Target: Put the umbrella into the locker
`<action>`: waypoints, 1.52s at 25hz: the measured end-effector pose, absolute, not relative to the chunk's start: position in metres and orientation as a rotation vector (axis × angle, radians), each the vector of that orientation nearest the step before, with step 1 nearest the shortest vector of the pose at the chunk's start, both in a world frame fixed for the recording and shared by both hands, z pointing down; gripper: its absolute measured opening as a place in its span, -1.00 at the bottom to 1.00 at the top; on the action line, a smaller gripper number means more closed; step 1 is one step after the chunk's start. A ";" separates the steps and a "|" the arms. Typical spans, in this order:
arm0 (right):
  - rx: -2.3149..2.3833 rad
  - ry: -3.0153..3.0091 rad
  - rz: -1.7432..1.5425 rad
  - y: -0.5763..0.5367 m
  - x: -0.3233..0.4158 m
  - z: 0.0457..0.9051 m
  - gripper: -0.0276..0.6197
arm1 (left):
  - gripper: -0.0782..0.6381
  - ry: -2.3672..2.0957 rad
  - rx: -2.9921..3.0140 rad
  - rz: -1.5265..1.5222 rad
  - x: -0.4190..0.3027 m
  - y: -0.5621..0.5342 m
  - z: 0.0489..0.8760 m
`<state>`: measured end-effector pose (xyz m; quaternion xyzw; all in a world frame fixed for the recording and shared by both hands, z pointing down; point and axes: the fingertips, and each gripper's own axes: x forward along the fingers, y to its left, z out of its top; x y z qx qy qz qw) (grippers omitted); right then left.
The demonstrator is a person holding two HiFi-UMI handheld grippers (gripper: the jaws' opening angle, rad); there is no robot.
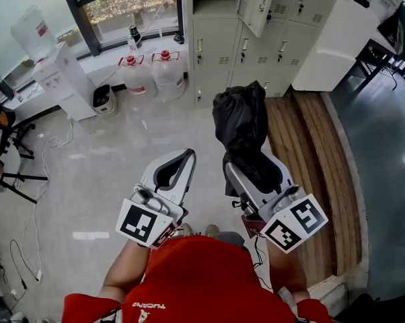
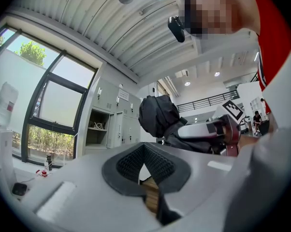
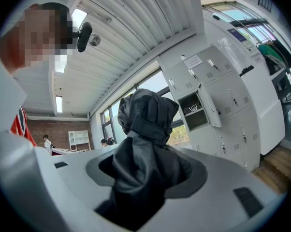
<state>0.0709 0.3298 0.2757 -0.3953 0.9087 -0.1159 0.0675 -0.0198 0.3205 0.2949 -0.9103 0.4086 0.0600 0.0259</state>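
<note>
Opposite the locker (image 3: 196, 111), the right gripper (image 3: 145, 178) pinched the umbrella (image 3: 145, 115) low and the left gripper (image 2: 145, 161) was closed empty, so the floppy top might catch on the door.

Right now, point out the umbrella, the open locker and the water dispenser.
umbrella (image 1: 239, 120): head view, on its bunched black canopy.
open locker (image 3: 196, 121): right gripper view, on the compartment's back wall.
water dispenser (image 1: 68, 86): head view, on its white body.
</note>
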 end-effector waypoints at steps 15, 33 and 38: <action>-1.150 2.786 -0.332 0.322 0.109 0.279 -0.17 | -0.77 1.323 -2.757 0.187 0.018 0.317 0.289; -1.155 2.826 -0.310 0.274 0.128 0.293 -0.17 | -0.77 1.362 -2.737 0.173 0.032 0.270 0.300; -1.182 2.831 -0.299 0.242 0.121 0.293 -0.17 | -0.77 1.349 -2.750 0.187 0.024 0.237 0.302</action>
